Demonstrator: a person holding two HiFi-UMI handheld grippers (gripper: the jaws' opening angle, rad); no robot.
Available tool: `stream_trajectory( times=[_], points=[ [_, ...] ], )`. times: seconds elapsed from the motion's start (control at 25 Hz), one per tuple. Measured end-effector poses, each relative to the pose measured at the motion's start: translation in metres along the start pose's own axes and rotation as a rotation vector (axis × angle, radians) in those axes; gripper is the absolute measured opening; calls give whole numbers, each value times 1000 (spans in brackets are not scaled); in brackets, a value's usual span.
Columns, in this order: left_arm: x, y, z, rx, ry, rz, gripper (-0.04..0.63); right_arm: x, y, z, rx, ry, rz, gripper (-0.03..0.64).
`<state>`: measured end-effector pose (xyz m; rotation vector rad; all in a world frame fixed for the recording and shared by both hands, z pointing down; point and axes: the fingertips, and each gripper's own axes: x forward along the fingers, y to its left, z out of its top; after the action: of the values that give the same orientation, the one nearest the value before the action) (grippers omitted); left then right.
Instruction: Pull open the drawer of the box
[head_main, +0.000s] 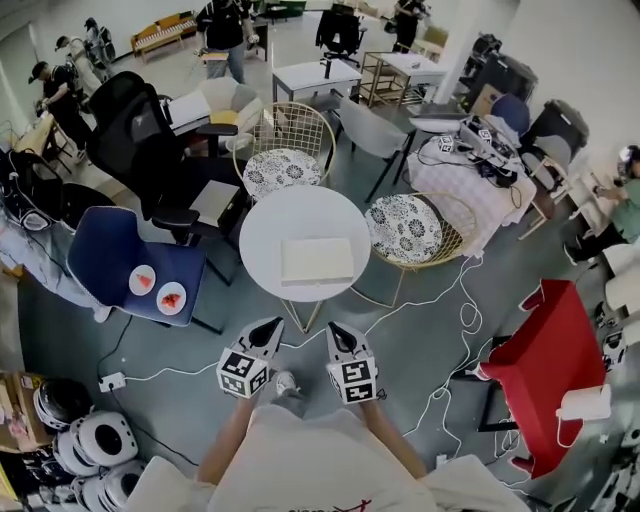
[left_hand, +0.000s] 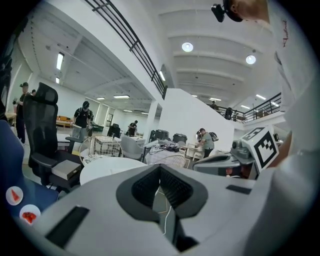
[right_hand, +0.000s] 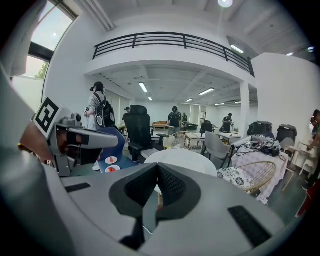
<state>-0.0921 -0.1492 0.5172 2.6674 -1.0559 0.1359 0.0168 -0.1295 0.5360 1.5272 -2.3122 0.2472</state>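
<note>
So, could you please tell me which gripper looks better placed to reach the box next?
Right, marginally: the right gripper lines up with the box; the left gripper sits off its left edge. Both are short of the table.

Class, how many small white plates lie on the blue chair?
2. Both lie on the blue chair, left of the round white table: one plate farther from the table, the other plate beside it, nearer the table. None looks hidden.

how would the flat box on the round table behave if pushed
The box looks low and flat, so it probably won't tip. On the smooth white table it may well slide rather than stay put. Its straight edges suggest it is stiff.
</note>
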Motion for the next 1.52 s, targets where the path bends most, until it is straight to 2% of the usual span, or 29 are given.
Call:
stream_trajectory(
  times=[0.32, 0.68, 1.16, 1.52],
  points=[
    [33, 51, 27, 17, 1, -39, 12, 55, -19, 37, -7, -19, -48, 15],
    [67, 56, 28, 18, 24, -60, 12, 74, -51, 46, -5, -26, -70, 15],
    [92, 41, 26, 0, 35, 29, 12, 82, -82, 45, -9, -27, 23, 15],
    [90, 35, 1, -45, 80, 47, 12, 82, -73, 10, 19, 53, 62, 15]
  ],
)
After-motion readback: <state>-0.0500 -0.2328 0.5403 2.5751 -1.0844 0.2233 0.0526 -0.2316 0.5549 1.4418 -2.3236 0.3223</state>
